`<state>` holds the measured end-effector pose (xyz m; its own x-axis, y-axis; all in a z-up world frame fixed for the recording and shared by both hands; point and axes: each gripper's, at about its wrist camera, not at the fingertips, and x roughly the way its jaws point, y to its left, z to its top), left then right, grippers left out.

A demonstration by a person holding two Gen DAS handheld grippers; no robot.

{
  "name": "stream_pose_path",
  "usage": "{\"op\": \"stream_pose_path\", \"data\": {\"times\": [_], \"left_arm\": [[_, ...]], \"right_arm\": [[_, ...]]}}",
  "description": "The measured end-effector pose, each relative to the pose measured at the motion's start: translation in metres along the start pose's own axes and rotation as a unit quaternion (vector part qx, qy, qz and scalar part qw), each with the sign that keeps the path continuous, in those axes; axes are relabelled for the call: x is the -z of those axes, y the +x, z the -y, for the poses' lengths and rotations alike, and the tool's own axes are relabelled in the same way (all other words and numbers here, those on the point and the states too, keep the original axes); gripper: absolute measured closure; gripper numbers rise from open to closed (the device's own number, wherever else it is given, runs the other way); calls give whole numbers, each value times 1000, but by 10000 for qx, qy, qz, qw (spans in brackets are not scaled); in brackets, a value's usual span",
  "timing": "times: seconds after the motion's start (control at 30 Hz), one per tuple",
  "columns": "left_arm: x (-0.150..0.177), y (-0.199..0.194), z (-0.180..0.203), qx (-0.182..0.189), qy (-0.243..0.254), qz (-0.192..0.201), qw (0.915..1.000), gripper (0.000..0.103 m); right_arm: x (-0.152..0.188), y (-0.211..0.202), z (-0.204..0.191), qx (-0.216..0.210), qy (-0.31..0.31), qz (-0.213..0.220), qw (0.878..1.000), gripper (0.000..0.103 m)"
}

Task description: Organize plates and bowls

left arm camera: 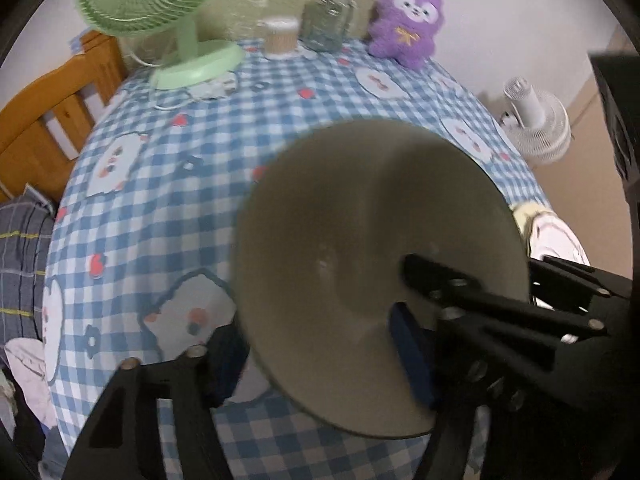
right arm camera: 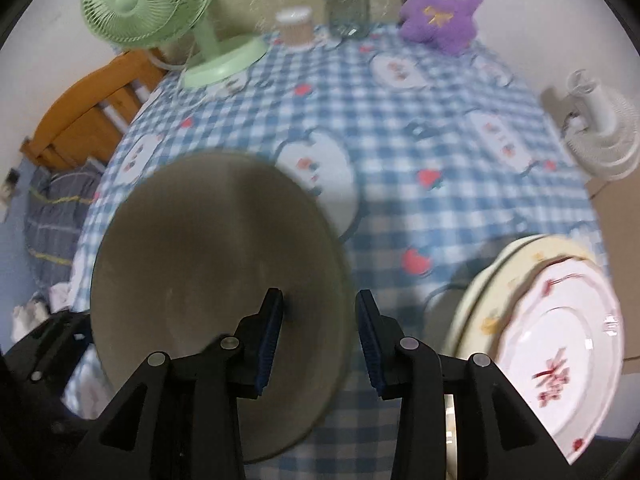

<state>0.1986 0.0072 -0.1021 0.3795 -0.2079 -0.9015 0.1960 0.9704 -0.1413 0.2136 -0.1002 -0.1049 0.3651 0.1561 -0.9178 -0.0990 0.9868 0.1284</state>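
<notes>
Table (left arm camera: 200, 128) under a blue-and-white checked cloth printed with cartoon figures, seen from two cameras looking steeply down along black grippers.

A plain grey plate (left arm camera: 360, 220) hung tilted in the air over the near half of the table, closer to the left edge than to the right, with its face turned towards the cameras.

The right gripper (right arm camera: 318, 320) straddled the plate's right rim. One blue pad lay against the face and the other sat just outside the edge, so it appeared to pinch the rim.

The left gripper (left arm camera: 312, 332) had its jaws set apart with the plate's near edge between them. I could not tell whether its pads pressed on the plate.

At the near right corner of the table lay a stack of plates: a white plate (right arm camera: 560, 340) with a red pattern rested on top of a cream plate (right arm camera: 492, 280).

Along the far edge stood a green fan (left arm camera: 160, 12) at the left, then a lidded cup (left arm camera: 280, 36), a glass jar (left arm camera: 328, 16) and a purple plush toy (left arm camera: 408, 20) at the right.

A white fan (left arm camera: 536, 128) stood beyond the table's right edge, and wooden furniture (left arm camera: 48, 112) showed past the left edge.
</notes>
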Motion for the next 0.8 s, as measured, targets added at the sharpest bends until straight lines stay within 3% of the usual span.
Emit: {"op": "stream_pose_path", "data": {"times": [0.8], "left_arm": [[5,-4,-1,-56,-57,201,9998,38]], "right_arm": [[5,-2,-7,131,-157,273,9994,63]]}}
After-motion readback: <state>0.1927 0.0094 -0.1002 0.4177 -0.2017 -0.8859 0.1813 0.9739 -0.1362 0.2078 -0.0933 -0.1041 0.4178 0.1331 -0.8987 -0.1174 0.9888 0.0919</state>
